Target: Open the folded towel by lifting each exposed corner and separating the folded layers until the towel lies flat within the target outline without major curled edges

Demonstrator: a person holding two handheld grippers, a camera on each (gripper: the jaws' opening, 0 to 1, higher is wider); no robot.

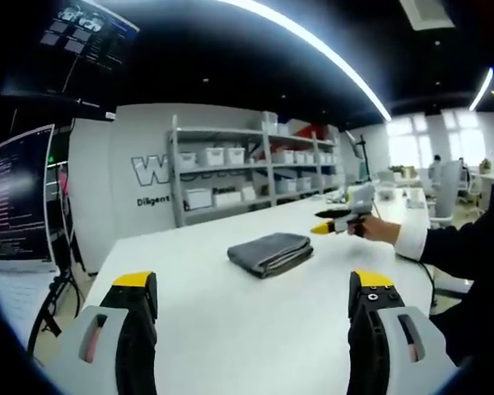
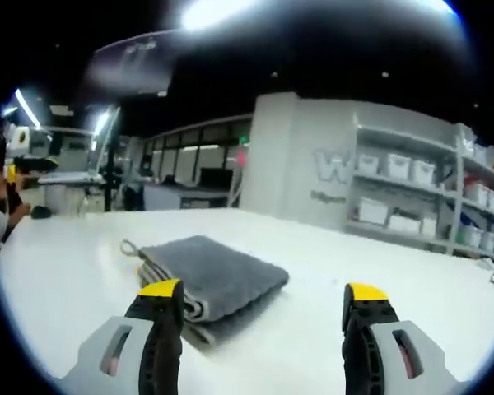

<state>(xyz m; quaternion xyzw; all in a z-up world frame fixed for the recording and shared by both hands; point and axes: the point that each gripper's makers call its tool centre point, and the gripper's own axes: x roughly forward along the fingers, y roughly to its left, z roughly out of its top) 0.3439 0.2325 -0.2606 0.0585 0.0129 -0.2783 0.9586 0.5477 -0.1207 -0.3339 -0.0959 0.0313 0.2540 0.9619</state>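
Note:
A grey folded towel (image 1: 270,251) lies on the white table (image 1: 230,329), some way beyond my left gripper (image 1: 255,284), whose jaws stand wide apart with nothing between them. Further right a hand in a dark sleeve holds my right gripper (image 1: 342,224) low over the table, right of the towel. In the right gripper view the towel (image 2: 210,276) lies just ahead of my right gripper (image 2: 262,292), with its folded layers and a small loop facing the left jaw. That gripper is open and holds nothing.
Metal shelves with white bins (image 1: 230,164) stand behind the table's far edge. A dark monitor (image 1: 16,197) on a stand is at the left. The shelves (image 2: 412,197) also rise at the right, and a hand (image 2: 0,206) shows at the left edge.

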